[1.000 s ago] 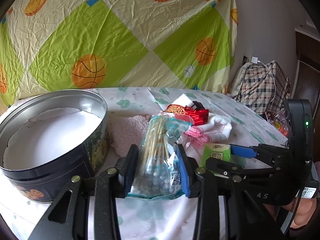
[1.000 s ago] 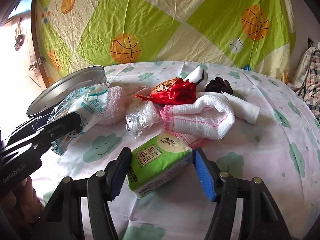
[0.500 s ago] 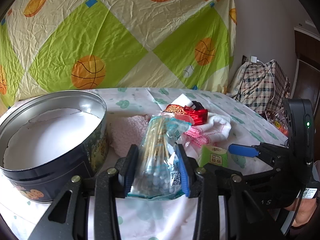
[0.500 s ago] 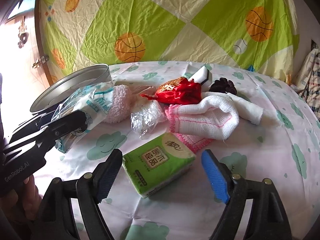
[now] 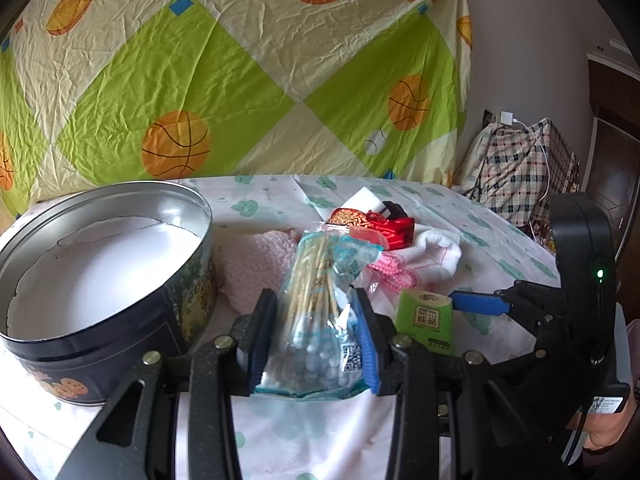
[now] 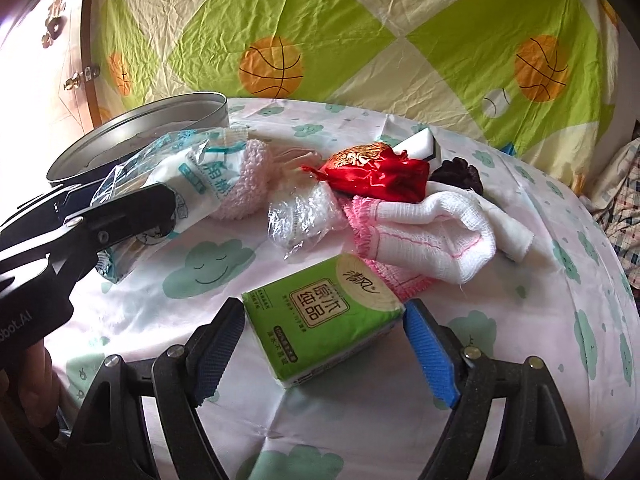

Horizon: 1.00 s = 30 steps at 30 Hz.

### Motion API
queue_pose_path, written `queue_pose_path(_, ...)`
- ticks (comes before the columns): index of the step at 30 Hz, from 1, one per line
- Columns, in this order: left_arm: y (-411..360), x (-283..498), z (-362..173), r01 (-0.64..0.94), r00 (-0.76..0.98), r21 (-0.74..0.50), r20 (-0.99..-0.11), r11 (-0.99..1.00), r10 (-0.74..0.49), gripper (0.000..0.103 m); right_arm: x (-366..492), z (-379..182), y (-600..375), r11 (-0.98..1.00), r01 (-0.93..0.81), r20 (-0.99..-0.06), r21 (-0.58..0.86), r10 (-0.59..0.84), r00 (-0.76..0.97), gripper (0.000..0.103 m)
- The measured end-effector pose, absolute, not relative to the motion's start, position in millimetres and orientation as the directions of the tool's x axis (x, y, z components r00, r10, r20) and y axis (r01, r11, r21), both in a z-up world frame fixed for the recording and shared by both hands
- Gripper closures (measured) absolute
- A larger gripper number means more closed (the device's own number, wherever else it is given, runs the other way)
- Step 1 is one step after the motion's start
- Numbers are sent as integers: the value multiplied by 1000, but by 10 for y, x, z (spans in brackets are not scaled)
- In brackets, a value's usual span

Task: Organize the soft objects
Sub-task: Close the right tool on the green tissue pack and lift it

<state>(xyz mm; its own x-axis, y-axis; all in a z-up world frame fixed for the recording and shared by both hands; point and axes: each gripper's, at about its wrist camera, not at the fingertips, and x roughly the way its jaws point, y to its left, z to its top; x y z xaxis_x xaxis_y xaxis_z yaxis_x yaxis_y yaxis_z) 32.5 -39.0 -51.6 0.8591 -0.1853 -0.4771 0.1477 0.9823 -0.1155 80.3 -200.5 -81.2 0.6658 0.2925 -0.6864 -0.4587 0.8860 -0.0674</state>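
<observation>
A bag of cotton swabs (image 5: 316, 320) is pinched between the jaws of the left gripper (image 5: 310, 344), just beside the round tin (image 5: 120, 320). The jaws of the right gripper (image 6: 320, 344) are spread around the green tissue pack (image 6: 324, 316), which lies on the cloud-print sheet (image 6: 520, 320).

green tissue pack (image 6: 322, 316), red pouch (image 6: 376, 174), basketball-print green-cream sheet (image 6: 320, 28)
</observation>
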Motion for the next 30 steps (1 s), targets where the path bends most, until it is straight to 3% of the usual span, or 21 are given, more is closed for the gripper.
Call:
queue_pose_path(9, -402, 316, -518, 149, 859, -116, -476, 982, -187, 66, 772, -787, -1965, 877, -472, -673, -90, 296, 678, 23)
queue_pose_path(30, -307, 217, -447, 117, 903, -151, -395, 982, -168, 66, 441, -540, -2135, 895, -444, -391, -45, 394, 832, 24)
